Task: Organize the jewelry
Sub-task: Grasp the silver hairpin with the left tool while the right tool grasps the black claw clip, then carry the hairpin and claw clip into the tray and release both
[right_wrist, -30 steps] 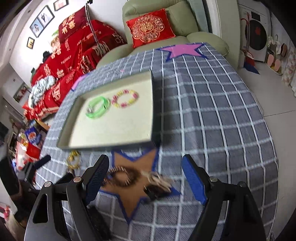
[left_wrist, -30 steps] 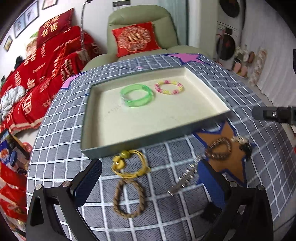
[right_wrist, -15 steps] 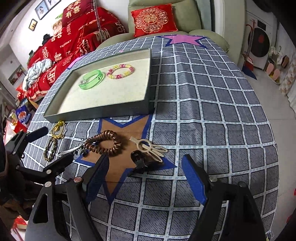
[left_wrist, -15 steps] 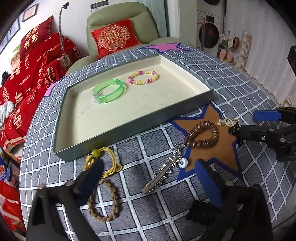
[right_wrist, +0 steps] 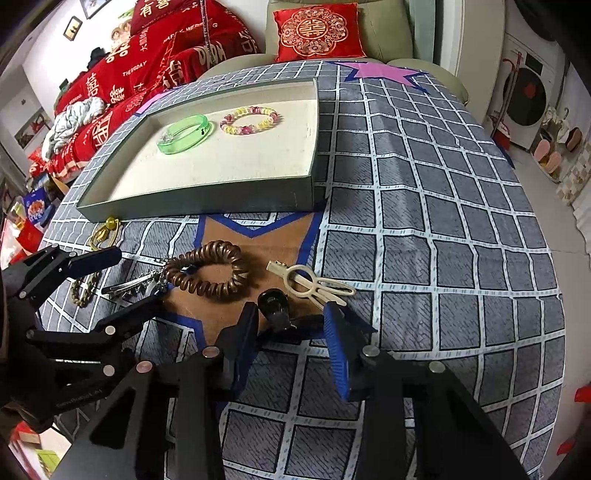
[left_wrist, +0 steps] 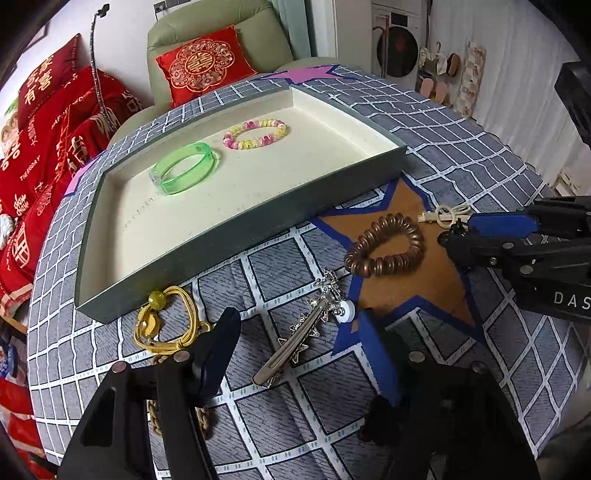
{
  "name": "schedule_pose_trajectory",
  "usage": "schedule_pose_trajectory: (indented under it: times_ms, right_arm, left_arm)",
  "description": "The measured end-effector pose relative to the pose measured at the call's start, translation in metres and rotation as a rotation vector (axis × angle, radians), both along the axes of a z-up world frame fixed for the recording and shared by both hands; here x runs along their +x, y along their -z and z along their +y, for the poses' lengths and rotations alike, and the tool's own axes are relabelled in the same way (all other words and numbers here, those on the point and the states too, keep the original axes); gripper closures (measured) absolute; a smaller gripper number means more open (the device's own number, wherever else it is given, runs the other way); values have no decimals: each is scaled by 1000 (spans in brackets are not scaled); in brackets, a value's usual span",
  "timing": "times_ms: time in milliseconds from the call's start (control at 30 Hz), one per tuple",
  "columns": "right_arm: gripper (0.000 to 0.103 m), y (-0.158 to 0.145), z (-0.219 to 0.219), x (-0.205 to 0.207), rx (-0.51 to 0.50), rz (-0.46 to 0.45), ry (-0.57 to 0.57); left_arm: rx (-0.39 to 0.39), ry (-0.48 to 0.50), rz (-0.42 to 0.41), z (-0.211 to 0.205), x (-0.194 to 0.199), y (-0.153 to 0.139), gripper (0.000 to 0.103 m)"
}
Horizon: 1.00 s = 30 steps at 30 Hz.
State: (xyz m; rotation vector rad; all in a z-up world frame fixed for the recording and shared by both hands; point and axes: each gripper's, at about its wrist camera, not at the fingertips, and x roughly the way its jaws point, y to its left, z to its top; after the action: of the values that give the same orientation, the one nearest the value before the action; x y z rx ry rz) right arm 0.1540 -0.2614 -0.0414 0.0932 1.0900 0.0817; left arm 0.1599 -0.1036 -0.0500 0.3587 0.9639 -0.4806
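My left gripper [left_wrist: 295,347] hangs low over the checked cloth, its jaws closing. A silver star hair clip [left_wrist: 295,343] lies between the fingers, untouched by the pads. My right gripper [right_wrist: 290,325] is closing around a black clip [right_wrist: 275,306] on the brown star patch, pads close beside it. A brown coil hair tie [right_wrist: 210,273] and a cream clip [right_wrist: 310,282] lie just beyond. The grey tray [left_wrist: 236,240] holds a green bangle [left_wrist: 184,168] and a pink-yellow bead bracelet [left_wrist: 255,133].
A yellow cord bracelet [left_wrist: 166,325] lies against the tray's front wall, and a braided brown bracelet [right_wrist: 83,290] is partly under my left finger. Beyond the table stand a green armchair [left_wrist: 221,33] with a red cushion and red bedding at left.
Both grippers have sunk toward the table and their jaws have narrowed. The left now straddles the silver clip and the right straddles the black clip.
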Motion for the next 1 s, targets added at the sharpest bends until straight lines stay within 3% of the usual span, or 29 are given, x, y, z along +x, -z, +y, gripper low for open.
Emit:
schedule_pose_trajectory:
  times_ms: [67,133,267,667,1000]
  right_arm:
    - [64,0,0,-1,-3,-4,3]
    - [64,0,1,-3,-11,-9,5]
    - [65,-3,1,-9,-10,-18,10]
    - [65,-22,-9,-23,59,-57,32]
    - [65,-39,-15,-34,88,-83,40]
  left_arm:
    - [-16,8,13,0,-1,0,45]
    - [-28,20,23,0,-2,0,62]
    - [-21,31,21,-1,-5,-1,79]
    - [-103,-10,15,17,-17,-23,79]
    - [-154,-45,-41,35,-22,-57,79]
